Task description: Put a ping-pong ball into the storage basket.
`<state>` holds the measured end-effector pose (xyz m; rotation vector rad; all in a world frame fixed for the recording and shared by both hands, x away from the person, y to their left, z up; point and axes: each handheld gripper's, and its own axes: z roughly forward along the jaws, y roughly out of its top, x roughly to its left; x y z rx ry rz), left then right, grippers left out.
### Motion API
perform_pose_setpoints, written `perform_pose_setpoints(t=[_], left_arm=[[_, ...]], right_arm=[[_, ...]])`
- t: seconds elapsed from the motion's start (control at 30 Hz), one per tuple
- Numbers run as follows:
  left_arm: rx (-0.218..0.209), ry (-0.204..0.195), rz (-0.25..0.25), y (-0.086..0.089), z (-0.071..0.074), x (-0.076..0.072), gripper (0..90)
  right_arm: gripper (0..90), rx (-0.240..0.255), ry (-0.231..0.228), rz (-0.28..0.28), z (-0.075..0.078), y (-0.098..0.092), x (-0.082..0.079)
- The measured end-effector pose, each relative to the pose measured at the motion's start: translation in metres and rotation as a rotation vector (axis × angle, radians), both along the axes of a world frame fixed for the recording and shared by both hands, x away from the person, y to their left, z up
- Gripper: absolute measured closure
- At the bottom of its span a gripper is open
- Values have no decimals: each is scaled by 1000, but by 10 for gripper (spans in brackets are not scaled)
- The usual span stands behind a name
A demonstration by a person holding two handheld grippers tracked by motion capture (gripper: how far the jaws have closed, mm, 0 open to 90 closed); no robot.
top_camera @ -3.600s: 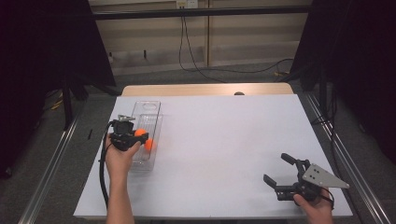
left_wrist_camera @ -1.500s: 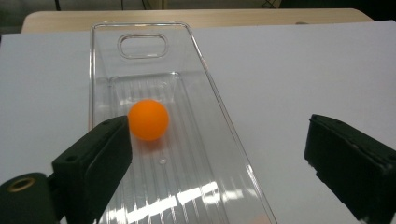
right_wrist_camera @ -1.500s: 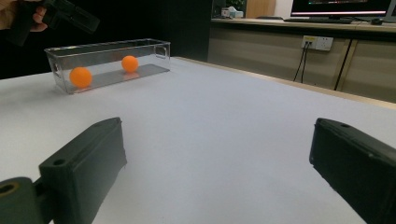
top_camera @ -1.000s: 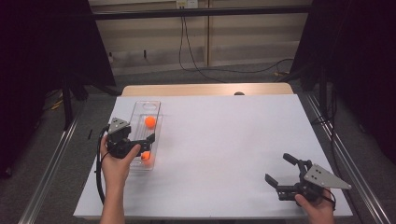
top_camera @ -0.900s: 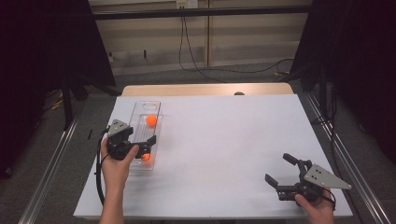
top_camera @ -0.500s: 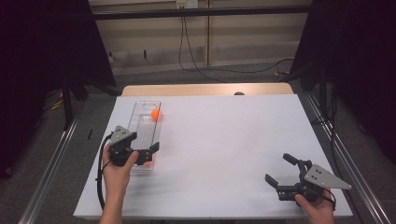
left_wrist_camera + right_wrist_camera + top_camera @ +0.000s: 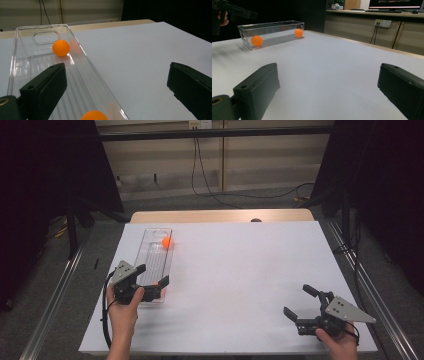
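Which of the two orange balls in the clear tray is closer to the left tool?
The orange ball at the tray's near end, just below the left tool. The other ball lies at the far end by the handle cutout.

white table (image 7: pixel 240 270), clear plastic tray (image 7: pixel 156 251) lying along its left side

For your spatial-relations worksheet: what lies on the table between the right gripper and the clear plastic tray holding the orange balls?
Nothing: in the high view, bare white table separates the right gripper from the clear plastic tray.
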<state>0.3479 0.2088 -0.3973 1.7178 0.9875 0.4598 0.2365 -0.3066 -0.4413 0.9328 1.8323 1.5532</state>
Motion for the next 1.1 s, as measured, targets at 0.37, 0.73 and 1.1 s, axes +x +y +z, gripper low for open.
perform_pose_setpoints(t=[0.37, 0.73, 1.1], left_arm=[[-6, -16, -6, 3, -4, -7, 28], [-26, -47, -4, 6, -8, -13, 28], [-50, -64, 0, 12, -11, -17, 28]], right_arm=[[33, 0, -3, 3, 0, 0, 0], [32, 1, -2, 6, 0, 0, 0], [32, 0, -2, 7, 0, 1, 1]])
